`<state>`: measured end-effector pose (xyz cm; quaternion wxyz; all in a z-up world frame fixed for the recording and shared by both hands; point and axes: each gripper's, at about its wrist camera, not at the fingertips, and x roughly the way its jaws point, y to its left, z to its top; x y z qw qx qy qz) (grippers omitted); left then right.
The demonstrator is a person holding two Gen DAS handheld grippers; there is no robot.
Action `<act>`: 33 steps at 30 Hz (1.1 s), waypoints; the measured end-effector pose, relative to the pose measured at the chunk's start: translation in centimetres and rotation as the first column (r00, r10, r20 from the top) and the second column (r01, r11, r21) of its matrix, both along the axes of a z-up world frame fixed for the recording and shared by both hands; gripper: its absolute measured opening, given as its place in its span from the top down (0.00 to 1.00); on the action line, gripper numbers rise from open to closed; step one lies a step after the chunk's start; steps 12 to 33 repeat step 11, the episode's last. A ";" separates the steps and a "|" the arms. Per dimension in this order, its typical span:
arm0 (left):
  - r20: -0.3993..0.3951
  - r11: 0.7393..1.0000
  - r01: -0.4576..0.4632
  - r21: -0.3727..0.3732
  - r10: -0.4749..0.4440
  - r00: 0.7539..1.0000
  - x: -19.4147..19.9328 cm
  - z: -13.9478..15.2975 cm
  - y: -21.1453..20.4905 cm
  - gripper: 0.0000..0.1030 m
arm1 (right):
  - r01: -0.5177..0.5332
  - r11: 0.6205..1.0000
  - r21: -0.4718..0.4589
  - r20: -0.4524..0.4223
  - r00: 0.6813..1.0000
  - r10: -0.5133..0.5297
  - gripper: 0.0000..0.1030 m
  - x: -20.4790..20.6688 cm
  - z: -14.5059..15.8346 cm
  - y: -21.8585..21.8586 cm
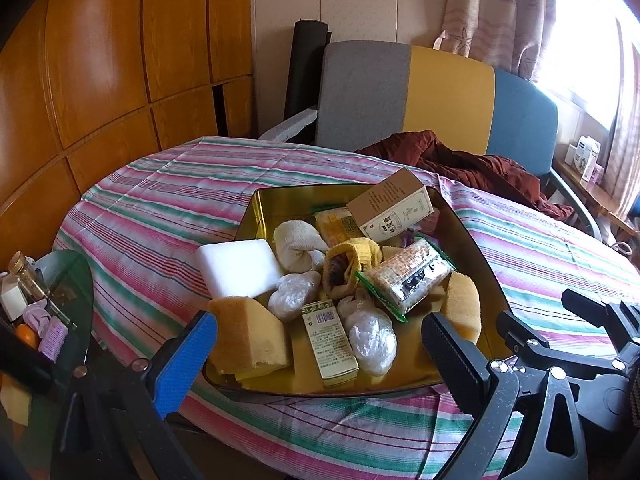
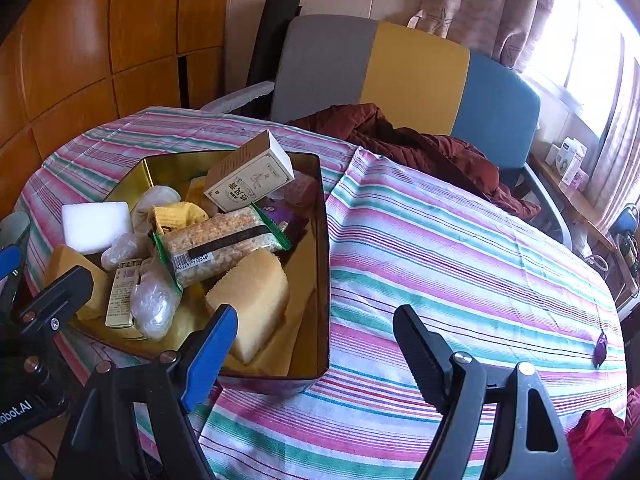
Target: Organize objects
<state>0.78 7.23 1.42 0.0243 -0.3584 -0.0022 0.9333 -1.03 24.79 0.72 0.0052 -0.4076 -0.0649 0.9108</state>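
While both grippers are hovering over the near edge of the table, neither one is holding anything. The left gripper (image 1: 320, 344) is sitting with its jaws wide apart, and the near end of the gold tin (image 1: 492, 280) is showing between them. The right gripper (image 2: 316, 344) is doing the same thing, jaws spread with nothing between the pads, hanging just to the right of the tin over the striped tablecloth (image 2: 460, 248).

Pretty much all the stuff is piling up inside that tin. Closest in, a yellow sponge (image 1: 248, 340) is leaning at the left corner, with a second yellow sponge (image 2: 248, 300) over on the right side. Between them a small green-and-cream box (image 1: 330, 344) is lying flat next to a couple of plastic-wrapped lumps (image 1: 372, 340). Mid-tin, a snack bar in a green-edged wrapper (image 2: 222, 240) is resting on top of the heap, and a white foam block (image 1: 238, 266) is perching on the left rim. Further back a kraft carton (image 1: 390, 206) is tilting against the far wall.

Out on the cloth, a little purple thing (image 2: 601, 346) is lying well apart from everything, off to the right. Behind the table, a dark red jacket (image 2: 420, 148) is slumping on a grey, yellow and blue chair (image 2: 416, 68).
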 end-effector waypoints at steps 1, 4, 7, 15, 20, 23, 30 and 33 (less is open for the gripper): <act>0.001 1.000 0.000 -0.001 0.000 1.000 0.0 0.0 0.0 0.00 | -0.001 1.000 0.000 0.002 1.000 0.001 0.21 0.0 -0.1 0.0; -0.003 1.000 0.000 -0.001 0.000 1.000 0.0 -0.1 0.0 0.00 | -0.001 1.000 0.001 0.006 1.000 0.001 0.21 -0.2 -0.2 -0.1; -0.004 1.000 -0.002 0.000 0.002 1.000 -0.2 -0.2 0.1 0.00 | -0.002 1.000 0.000 0.008 1.000 0.002 0.21 -0.3 -0.3 -0.1; 0.007 1.000 -0.005 -0.002 0.005 1.000 -0.4 -0.4 0.0 0.00 | -0.002 1.000 -0.007 0.011 1.000 0.002 0.21 -0.4 -0.4 -0.1; 0.007 1.000 -0.005 -0.002 0.005 1.000 -0.4 -0.4 0.0 0.00 | -0.002 1.000 -0.007 0.011 1.000 0.002 0.21 -0.4 -0.4 -0.1; 0.007 1.000 -0.005 -0.002 0.005 1.000 -0.4 -0.4 0.0 0.00 | -0.002 1.000 -0.007 0.011 1.000 0.002 0.21 -0.4 -0.4 -0.1; 0.007 1.000 -0.005 -0.002 0.005 1.000 -0.4 -0.4 0.0 0.00 | -0.002 1.000 -0.007 0.011 1.000 0.002 0.21 -0.4 -0.4 -0.1; 0.007 1.000 -0.005 -0.002 0.005 1.000 -0.4 -0.4 0.0 0.00 | -0.002 1.000 -0.007 0.011 1.000 0.002 0.21 -0.4 -0.4 -0.1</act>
